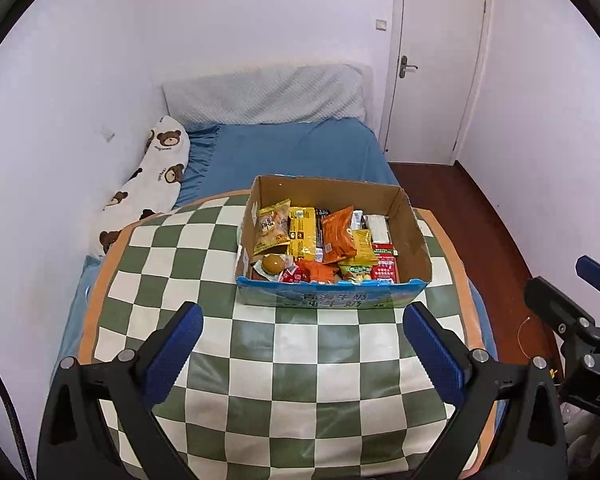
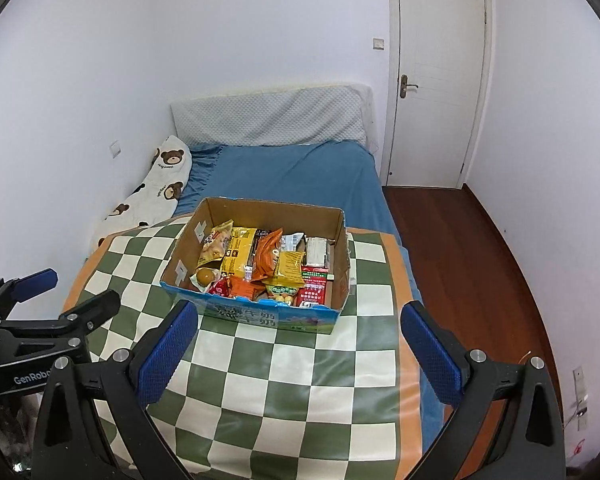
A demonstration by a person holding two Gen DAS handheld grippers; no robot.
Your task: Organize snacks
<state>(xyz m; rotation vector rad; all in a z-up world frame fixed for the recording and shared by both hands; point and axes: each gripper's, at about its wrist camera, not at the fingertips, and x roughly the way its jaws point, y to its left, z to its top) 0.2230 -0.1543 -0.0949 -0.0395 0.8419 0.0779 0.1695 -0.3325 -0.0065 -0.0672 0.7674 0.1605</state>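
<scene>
A cardboard box (image 1: 414, 236) (image 2: 342, 256) with a blue printed front stands on the green and white checkered mat (image 1: 260, 360) (image 2: 284, 380). It holds several snack packets: yellow bags (image 1: 302, 230) (image 2: 240, 254), an orange bag (image 1: 340, 232) (image 2: 268, 256), red packs (image 1: 384, 264) (image 2: 312, 288) and a round brown piece (image 1: 272, 265) (image 2: 205, 276). My left gripper (image 1: 302, 320) hangs open just short of the box front, nothing between its blue pads. My right gripper (image 2: 300, 322) is open too, equally near the box. Each gripper shows at the edge of the other's view.
The mat lies on a bed with a blue sheet (image 1: 300, 152) (image 2: 292, 176). A bear-print pillow (image 1: 156, 176) (image 2: 160, 188) runs along the left wall. A grey headboard cushion (image 1: 264, 96) stands behind. Wooden floor (image 1: 468, 208) and a white door (image 2: 436, 80) are to the right.
</scene>
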